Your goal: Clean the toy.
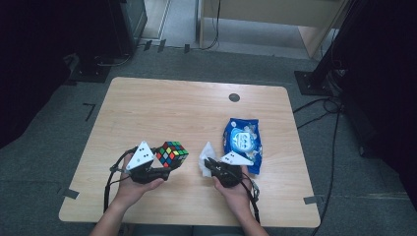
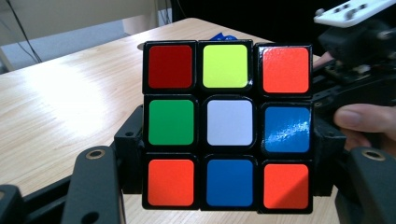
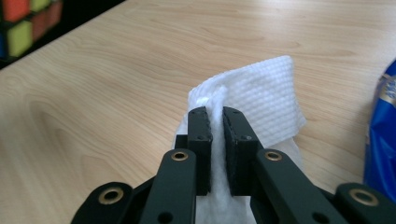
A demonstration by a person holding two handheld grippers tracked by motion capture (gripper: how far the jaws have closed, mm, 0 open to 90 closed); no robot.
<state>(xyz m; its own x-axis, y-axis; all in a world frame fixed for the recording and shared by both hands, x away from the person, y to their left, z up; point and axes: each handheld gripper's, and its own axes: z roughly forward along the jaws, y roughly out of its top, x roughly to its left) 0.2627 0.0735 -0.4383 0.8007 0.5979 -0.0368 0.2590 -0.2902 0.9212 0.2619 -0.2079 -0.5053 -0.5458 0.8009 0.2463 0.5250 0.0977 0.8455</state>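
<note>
A scrambled Rubik's cube [image 1: 172, 153] is held just above the wooden table [image 1: 167, 105] with my left gripper [image 1: 168, 161] shut on it. In the left gripper view the cube [image 2: 227, 126] shows a face with a white centre, and the jaws clamp its two sides. My right gripper [image 1: 207, 165] lies low over the table to the cube's right, its fingers pinched on a white wipe [image 1: 206, 151]. In the right gripper view the wipe [image 3: 268, 100] is squeezed between the two pads and rests crumpled on the wood. A blue wipes packet [image 1: 242, 140] lies flat just right of it.
A small round grey cap [image 1: 234, 97] sits in the tabletop near the far edge. The blue packet's edge [image 3: 380, 140] is close to the right jaw. Dark stands and cables [image 1: 324, 105] crowd the floor to the right of the table.
</note>
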